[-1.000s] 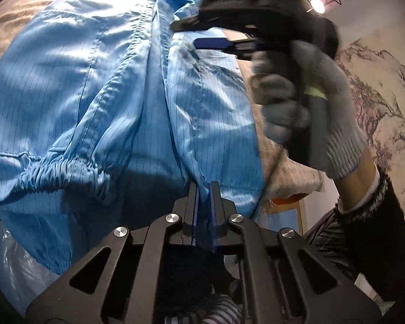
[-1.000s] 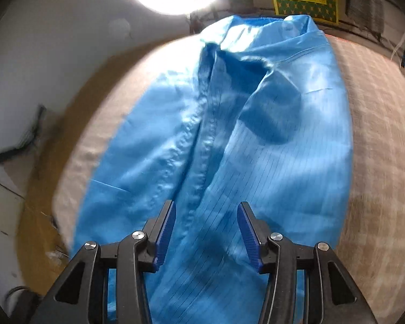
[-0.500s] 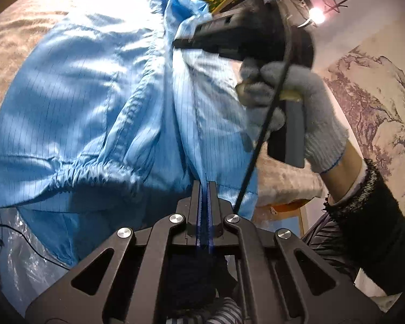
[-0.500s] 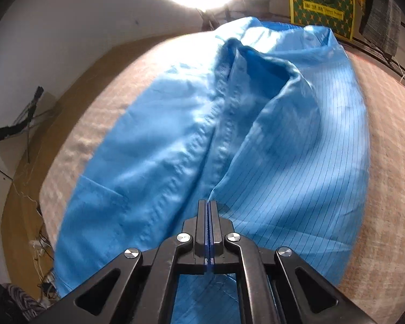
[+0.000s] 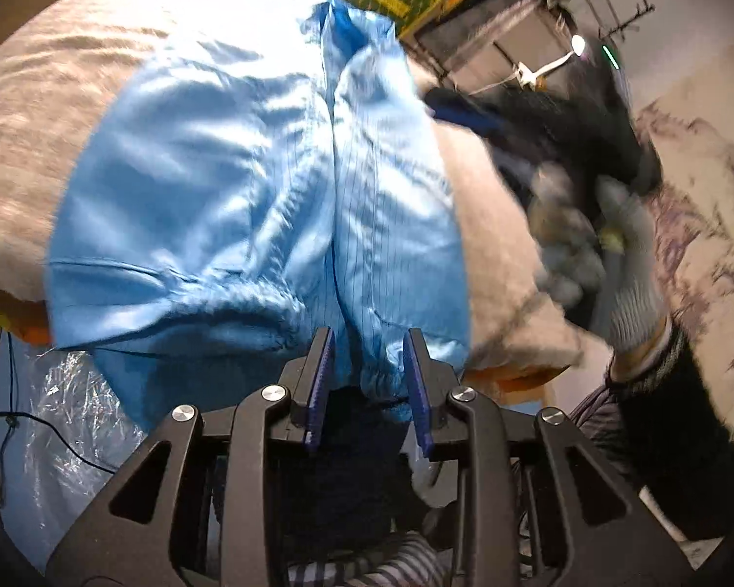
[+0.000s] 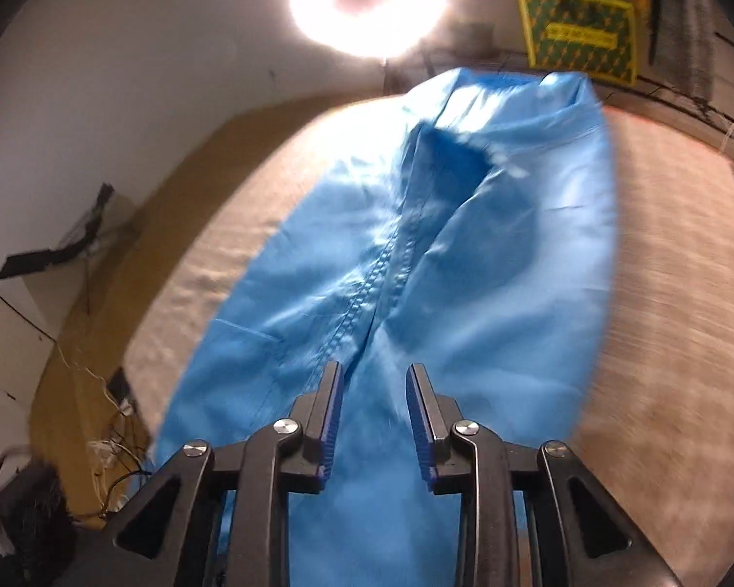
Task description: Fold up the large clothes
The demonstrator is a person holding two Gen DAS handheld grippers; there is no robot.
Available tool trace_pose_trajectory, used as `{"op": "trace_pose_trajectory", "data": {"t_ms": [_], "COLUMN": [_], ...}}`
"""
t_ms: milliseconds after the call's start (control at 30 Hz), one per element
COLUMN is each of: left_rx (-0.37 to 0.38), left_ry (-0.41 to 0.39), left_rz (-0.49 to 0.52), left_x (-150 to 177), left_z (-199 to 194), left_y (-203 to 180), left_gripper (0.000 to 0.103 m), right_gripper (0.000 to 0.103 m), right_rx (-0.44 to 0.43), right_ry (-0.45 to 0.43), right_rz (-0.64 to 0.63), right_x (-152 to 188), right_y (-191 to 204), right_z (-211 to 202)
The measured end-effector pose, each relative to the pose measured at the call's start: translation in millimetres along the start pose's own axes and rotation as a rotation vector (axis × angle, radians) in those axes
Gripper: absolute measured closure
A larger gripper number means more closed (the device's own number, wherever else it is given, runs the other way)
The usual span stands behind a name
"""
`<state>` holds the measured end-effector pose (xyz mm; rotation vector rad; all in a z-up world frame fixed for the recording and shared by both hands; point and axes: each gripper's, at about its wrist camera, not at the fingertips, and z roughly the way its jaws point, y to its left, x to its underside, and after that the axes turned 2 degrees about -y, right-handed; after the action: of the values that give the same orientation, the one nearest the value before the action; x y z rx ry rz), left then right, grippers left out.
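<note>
tongs [image 5: 369, 381]: black, blue pads | screws: silver | glove [image 5: 626, 283]: grey knit

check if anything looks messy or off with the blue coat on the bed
The blue coat lies crooked on the bed: its bottom edge hangs off the near side, the front is rumpled along the zipper, and a gathered cuff is bunched up. No damage shows.

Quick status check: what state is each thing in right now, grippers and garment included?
Left gripper: open, fingers either side of the hem.
Right gripper: open, above the fabric.
Garment: spread on the bed, zipper closed along the middle, hem hanging over the edge.
Bed: covered, garment on top.
</note>
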<state>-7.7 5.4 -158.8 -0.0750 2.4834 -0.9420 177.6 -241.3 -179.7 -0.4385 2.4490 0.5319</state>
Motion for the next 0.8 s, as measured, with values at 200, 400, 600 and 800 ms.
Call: {"op": "trace_pose_trajectory", "data": {"t_ms": [200,400,600,800], "left_rx": [-0.002,-0.011,-0.031,-0.087], "left_ry": [-0.09,-0.125,-0.144,-0.097], "left_rz": [-0.05,-0.067,-0.14,-0.142], "left_x": [-10.1,-19.8,-34.1,-51.5], "left_z": [-39.6,-70.9,-108.7,-114.5], "left_y": [7.0,-0.3,-3.4,7.7], "left_gripper": [0.072,0.059,0.057,0.05], "right_gripper": [0.067,0.06,0.055,0.051], "right_rx": [-0.04,-0.033,-0.129,-0.068], "right_ry": [-0.067,-0.027,0.044,0.015], "right_rz": [0.053,0.151,0.39,0.276], "right_x": [55.0,132.3,154.7,150.4], "right_y": [3.1,-4.6,-8.1,4.9], "right_z": [-80.8,-113.2,-125.7,-128.0]}}
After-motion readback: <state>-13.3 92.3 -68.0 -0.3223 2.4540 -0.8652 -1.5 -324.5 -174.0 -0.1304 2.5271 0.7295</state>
